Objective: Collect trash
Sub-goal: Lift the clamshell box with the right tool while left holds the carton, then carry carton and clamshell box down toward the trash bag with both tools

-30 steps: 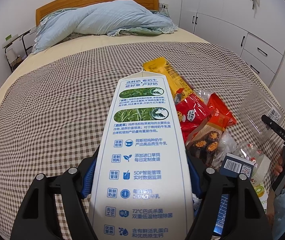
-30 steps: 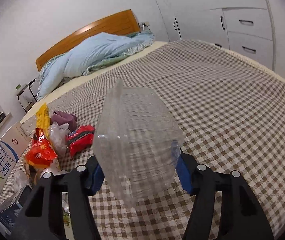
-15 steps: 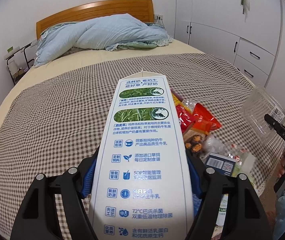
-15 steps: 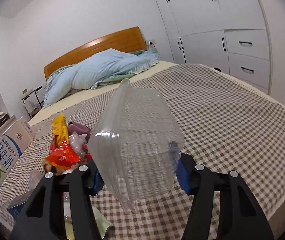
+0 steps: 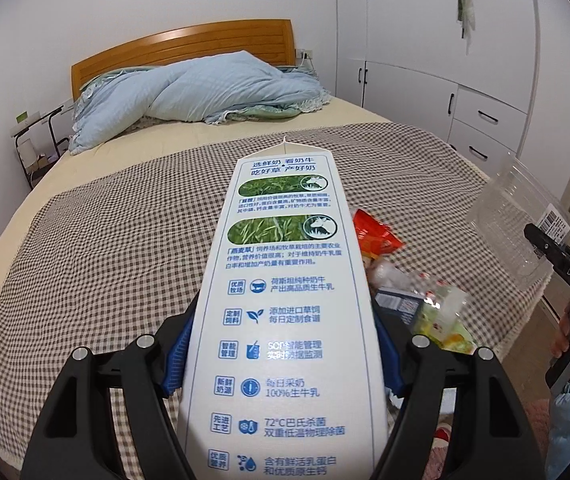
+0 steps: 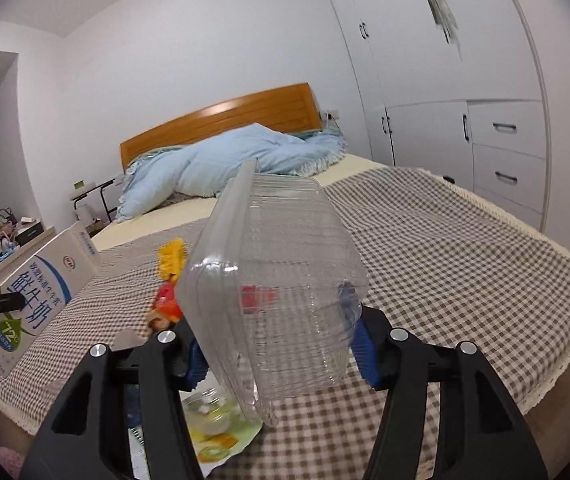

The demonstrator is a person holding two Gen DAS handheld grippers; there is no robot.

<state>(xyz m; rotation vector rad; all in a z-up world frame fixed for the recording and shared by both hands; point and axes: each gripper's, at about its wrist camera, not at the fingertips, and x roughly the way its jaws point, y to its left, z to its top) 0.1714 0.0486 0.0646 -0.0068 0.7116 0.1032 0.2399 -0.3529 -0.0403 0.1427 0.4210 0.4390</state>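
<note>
Both lifted higher: left jaws pinch milk carton [image 5: 285, 320], right clamp clear container [image 6: 277, 292].

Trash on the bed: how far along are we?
Nothing binned that I can see; no bin in view. In hand: the left tool grips a milk carton, the right tool a clear clamshell, both lifted off the bed. Left: the red wrapper, yellow wrapper, blue box and green-printed bag.
</note>
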